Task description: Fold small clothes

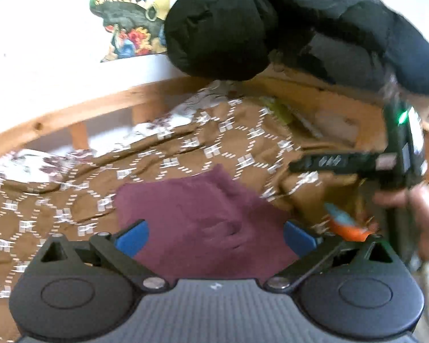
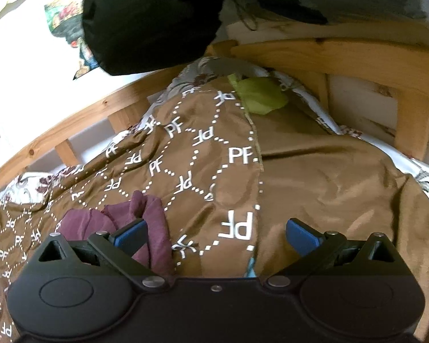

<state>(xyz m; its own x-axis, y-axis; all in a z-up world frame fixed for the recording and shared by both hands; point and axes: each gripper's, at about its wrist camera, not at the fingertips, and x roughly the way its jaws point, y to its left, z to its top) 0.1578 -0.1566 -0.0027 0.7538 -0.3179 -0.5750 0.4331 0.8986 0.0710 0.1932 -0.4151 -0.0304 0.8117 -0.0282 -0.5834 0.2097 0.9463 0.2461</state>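
1. The left tongs (image 1: pixel 216 235) stand wide apart, released, with nothing pinched; the maroon cloth (image 1: pixel 197 214) lies flat between and beyond the blue pads (image 1: pixel 133 235).
2. The cloth rests on a brown bedspread (image 1: pixel 57 200) with a white pattern, on a bed with a wooden frame (image 1: pixel 71 114).
3. The right tongs (image 2: pixel 216 235) are also released, holding nothing. In this view the cloth (image 2: pixel 157 228) is bunched just beside the left pad (image 2: pixel 130 235); whether they touch is unclear.
4. In the left view the right tongs (image 1: pixel 343 163) appear at the right edge, held in a hand (image 1: pixel 420 217), blurred.
5. A black jacket (image 1: pixel 271 20) hangs over the far frame, and a green cloth (image 2: pixel 260 94) lies near the corner of the bed.
6. An orange and blue object (image 1: pixel 346 225) lies beside the left tongs' right pad; it is too blurred to identify.
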